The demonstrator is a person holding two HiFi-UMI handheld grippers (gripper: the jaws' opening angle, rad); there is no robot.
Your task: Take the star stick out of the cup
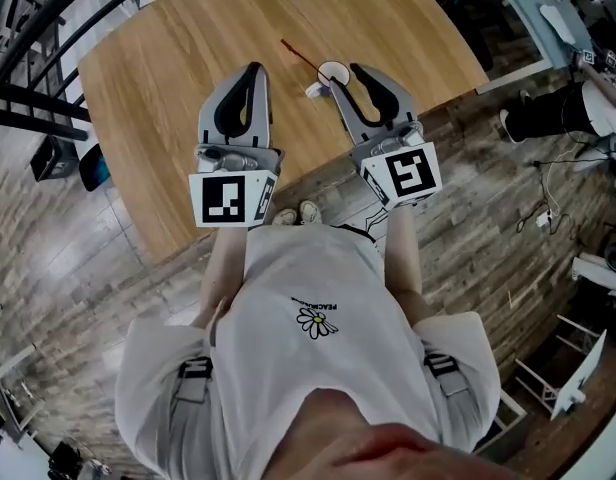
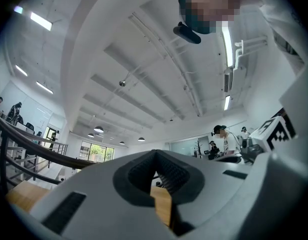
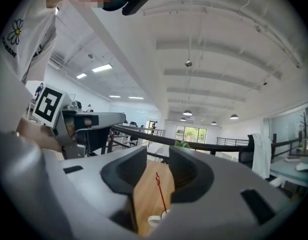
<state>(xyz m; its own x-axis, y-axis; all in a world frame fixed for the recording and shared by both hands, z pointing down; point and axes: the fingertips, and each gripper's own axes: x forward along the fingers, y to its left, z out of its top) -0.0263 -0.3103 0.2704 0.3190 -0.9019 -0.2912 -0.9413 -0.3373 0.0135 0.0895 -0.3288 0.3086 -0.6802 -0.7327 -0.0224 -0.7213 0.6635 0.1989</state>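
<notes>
While the thin red star stick (image 1: 300,54) is still propped in the small white cup (image 1: 331,69) on the light wooden table (image 1: 168,78), the grey right gripper (image 3: 158,156) is held just beside that cup, jaws apart, nothing clamped. The grey left gripper (image 1: 253,69) is held left of the cup, jaws together.

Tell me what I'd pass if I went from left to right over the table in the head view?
left gripper → star stick leaning out of the cup → cup → right gripper
</notes>
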